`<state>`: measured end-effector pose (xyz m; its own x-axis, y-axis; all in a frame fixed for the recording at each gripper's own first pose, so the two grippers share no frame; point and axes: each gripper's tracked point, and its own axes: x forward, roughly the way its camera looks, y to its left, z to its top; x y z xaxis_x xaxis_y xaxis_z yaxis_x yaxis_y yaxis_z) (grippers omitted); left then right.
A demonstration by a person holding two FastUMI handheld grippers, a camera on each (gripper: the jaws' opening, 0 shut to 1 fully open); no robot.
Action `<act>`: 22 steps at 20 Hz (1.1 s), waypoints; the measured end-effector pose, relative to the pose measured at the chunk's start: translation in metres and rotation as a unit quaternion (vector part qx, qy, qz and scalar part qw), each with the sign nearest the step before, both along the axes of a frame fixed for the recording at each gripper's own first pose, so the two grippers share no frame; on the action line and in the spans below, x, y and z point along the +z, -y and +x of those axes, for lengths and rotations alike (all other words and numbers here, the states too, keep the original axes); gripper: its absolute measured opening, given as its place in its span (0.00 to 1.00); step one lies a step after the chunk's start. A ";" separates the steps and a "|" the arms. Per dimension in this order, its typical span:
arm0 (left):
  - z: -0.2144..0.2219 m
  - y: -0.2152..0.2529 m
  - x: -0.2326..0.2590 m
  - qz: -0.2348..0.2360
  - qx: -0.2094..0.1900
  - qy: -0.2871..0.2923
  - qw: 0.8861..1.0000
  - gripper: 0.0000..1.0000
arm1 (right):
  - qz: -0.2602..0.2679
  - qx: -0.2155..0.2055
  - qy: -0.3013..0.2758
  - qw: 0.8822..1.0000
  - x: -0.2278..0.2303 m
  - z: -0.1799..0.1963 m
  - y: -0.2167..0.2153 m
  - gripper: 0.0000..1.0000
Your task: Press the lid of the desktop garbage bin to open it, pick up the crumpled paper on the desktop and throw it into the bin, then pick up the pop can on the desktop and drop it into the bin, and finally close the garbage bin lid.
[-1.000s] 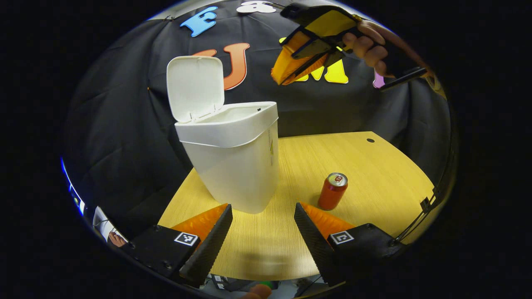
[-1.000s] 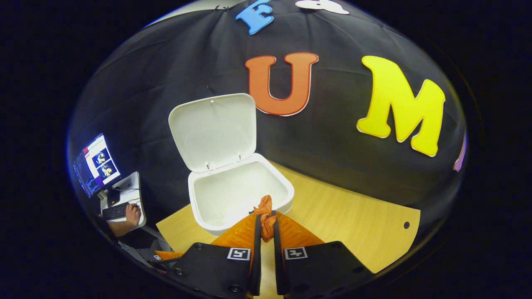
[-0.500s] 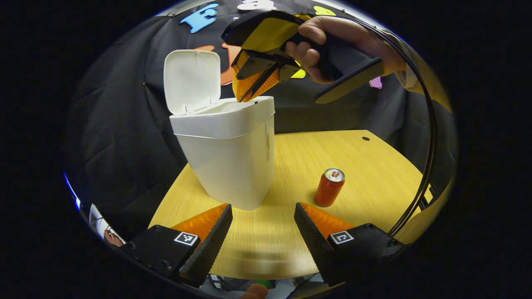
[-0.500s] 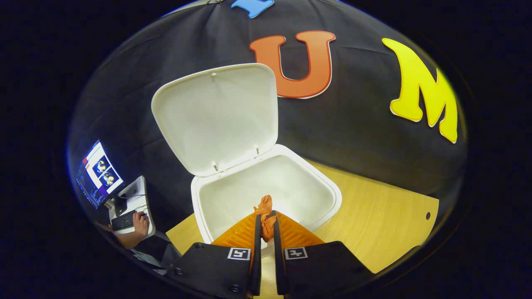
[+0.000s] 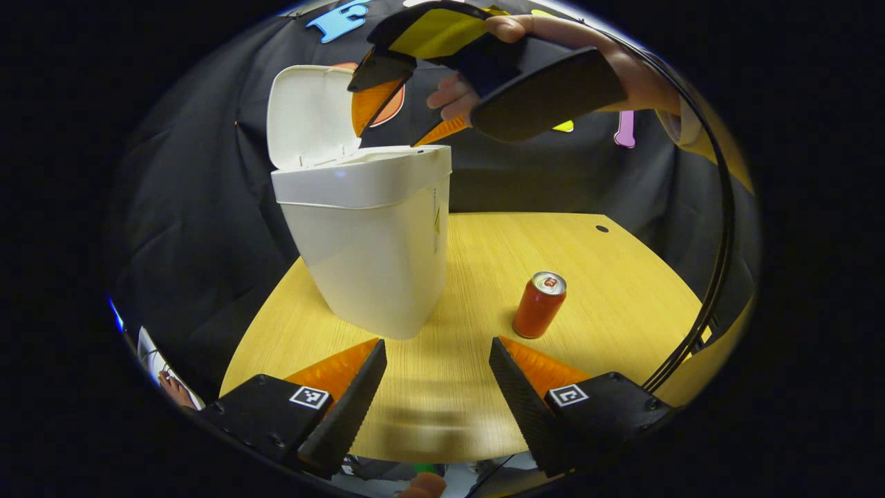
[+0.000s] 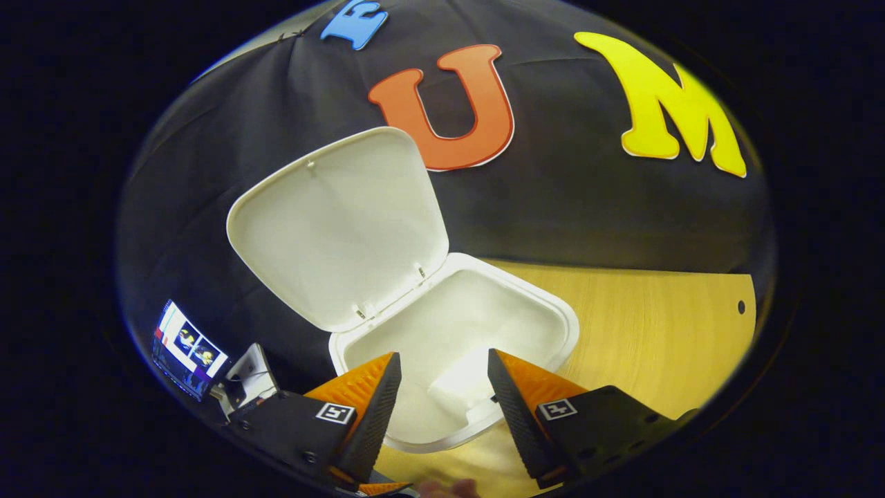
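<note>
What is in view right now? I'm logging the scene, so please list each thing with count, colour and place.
garbage bin: one, white, on the table's left part, lid standing open behind the opening.
pop can: one, red with a silver top, upright on the table to the right of the bin.
table: one, light wood, under bin and can.
monitor: one, lit, low at the left of the right gripper view.
left hand-held gripper: one, open, low over the table's near edge.
right hand-held gripper: one, open, above the bin's opening.
hand: one, holding the right hand-held gripper.
</note>
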<state>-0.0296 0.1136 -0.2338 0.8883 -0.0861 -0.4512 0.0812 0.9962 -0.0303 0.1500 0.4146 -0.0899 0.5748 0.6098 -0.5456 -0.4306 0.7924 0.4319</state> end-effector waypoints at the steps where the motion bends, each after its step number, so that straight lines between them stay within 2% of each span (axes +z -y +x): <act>1: 0.000 0.001 0.000 0.001 -0.002 0.001 1.000 0.99 | 0.007 -0.005 0.003 1.000 0.005 0.001 0.006 0.85; 3: 0.001 0.002 -0.001 0.005 -0.007 0.001 1.000 0.99 | 0.015 -0.015 0.017 1.000 0.017 0.003 0.021 0.87; 4: 0.001 0.004 -0.001 0.008 -0.011 0.001 1.000 0.99 | 0.017 -0.020 0.027 0.999 0.024 0.004 0.030 0.83; 5: 0.003 0.008 -0.001 0.011 -0.016 0.003 1.000 0.99 | 0.012 -0.033 0.040 0.999 0.030 0.007 0.043 0.91; 7: 0.009 0.016 -0.003 0.014 -0.025 0.004 1.000 0.99 | 0.009 -0.050 0.062 0.997 0.042 0.009 0.067 0.96; 11: 0.025 0.047 -0.011 0.006 -0.059 0.006 0.998 0.99 | -0.013 -0.105 0.084 0.991 0.049 0.015 0.134 0.96; 15: 0.043 0.086 -0.027 0.009 -0.097 0.000 0.995 0.99 | -0.038 -0.157 0.081 0.984 0.037 0.016 0.206 0.96; 19: 0.059 0.121 -0.051 0.021 -0.136 -0.005 0.990 0.99 | -0.058 -0.203 0.054 0.976 0.015 0.009 0.265 0.96; 20: 0.062 0.129 -0.056 0.023 -0.144 -0.007 0.989 0.99 | -0.062 -0.212 0.049 0.974 0.009 0.006 0.281 0.93; 22: 0.070 0.143 -0.064 0.026 -0.153 -0.011 0.988 0.99 | -0.076 -0.225 0.040 0.971 0.000 0.002 0.307 0.96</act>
<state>0.0405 -0.0291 -0.2982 0.8142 -0.3251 -0.4811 0.3781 0.9257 0.0143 0.1522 0.1071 -0.0897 0.8090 0.2030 -0.5516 -0.0533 0.9599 0.2751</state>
